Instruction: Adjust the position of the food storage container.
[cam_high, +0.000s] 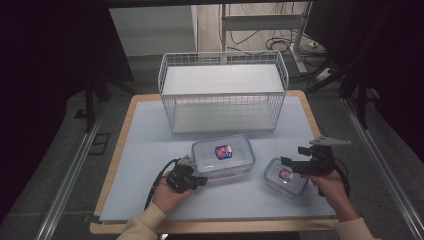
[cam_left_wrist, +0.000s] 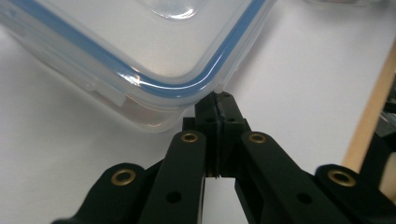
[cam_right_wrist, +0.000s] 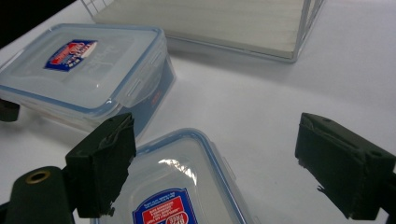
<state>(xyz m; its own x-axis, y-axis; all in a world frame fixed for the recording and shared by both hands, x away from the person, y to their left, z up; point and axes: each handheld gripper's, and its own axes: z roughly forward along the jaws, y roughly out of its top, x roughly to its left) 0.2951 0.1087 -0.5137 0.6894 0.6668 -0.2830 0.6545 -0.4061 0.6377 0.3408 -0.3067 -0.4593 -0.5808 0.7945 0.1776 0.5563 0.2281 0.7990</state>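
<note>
A large clear container (cam_high: 223, 155) with a blue-sealed lid and a red and blue label lies flat just below the centre of the table (cam_high: 150, 150), on its pale blue covering. At about four o'clock from it, near but apart, a small container (cam_high: 285, 176) of the same make lies with its own label up.

The left tool (cam_high: 202, 181) sits at the large container's seven o'clock corner. In the left gripper view its jaws are pressed together with no gap, their tips right at the rounded corner of the large container (cam_left_wrist: 140, 46), under the lid's rim; whether they touch it I cannot tell. A hand (cam_high: 167, 195) holds this tool from six o'clock, a cream sleeve (cam_high: 142, 225) behind it.

The right tool (cam_high: 292, 155) hangs over the small container, jaws spread wide. In the right gripper view the small container (cam_right_wrist: 187, 191) lies between and below the two fingertips (cam_right_wrist: 105, 161), with nothing gripped, and the large container (cam_right_wrist: 84, 74) lies at ten o'clock. The right hand (cam_high: 332, 187) comes in from five o'clock.

At twelve o'clock from the large container a white wire basket (cam_high: 223, 92) stands on the far part of the table, open side facing the person; a pale board lies across its top.
</note>
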